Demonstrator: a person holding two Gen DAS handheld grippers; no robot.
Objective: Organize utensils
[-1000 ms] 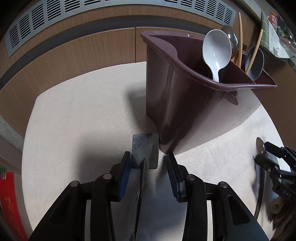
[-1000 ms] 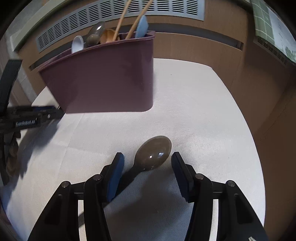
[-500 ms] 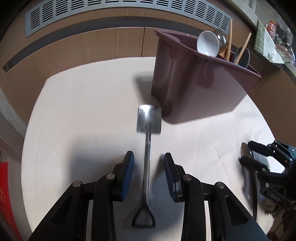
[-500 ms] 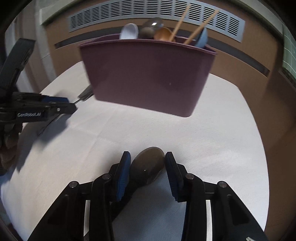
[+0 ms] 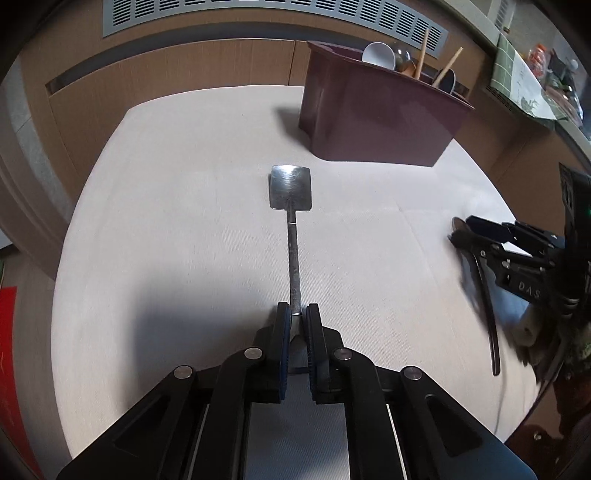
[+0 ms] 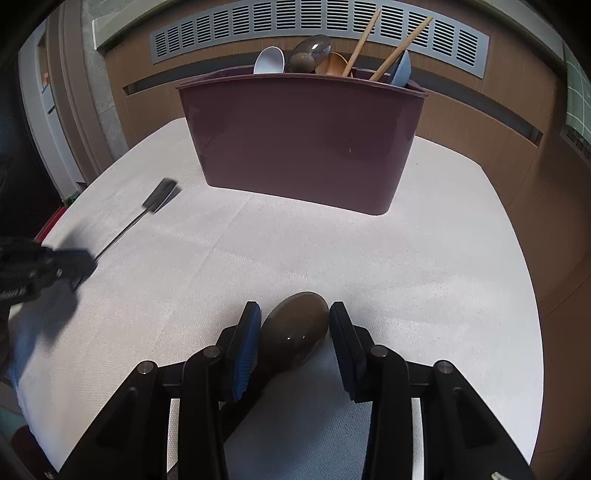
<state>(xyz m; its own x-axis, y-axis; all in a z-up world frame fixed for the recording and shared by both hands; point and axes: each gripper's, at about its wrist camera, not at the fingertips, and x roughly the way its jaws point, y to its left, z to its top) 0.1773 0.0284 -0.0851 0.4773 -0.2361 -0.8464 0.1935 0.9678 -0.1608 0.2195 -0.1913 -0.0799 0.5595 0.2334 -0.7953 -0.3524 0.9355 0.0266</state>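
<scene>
Two grippers at work on a cloth-covered table, one utensil each.

The left gripper [image 5: 295, 314] has just been closing and now pinches the thin metal handle of the small square-bladed spatula [image 5: 291, 187], whose blade lies flat on the pale tablecloth [image 5: 184, 221] pointing toward the maroon utensil caddy [image 6: 303, 140]. The right gripper [image 6: 293, 317] closed in a moment ago; its blue pads stand either side of the bowl of the dark brown spoon [image 6: 295, 332] with a sliver of gap on each side, so they seem not to press on it, though the angle makes this hard to judge. The spoon rests on the cloth, near the table's front, well short of the caddy. Upright in the caddy are a white spoon [image 6: 269, 61], a dark ladle [image 6: 310, 51], wooden chopsticks [image 6: 400, 48] and a pale blue spoon [image 6: 400, 68]. Behind stand wood-panelled cabinets [image 6: 461, 122] with a grey vent grille [image 6: 258, 22].
</scene>
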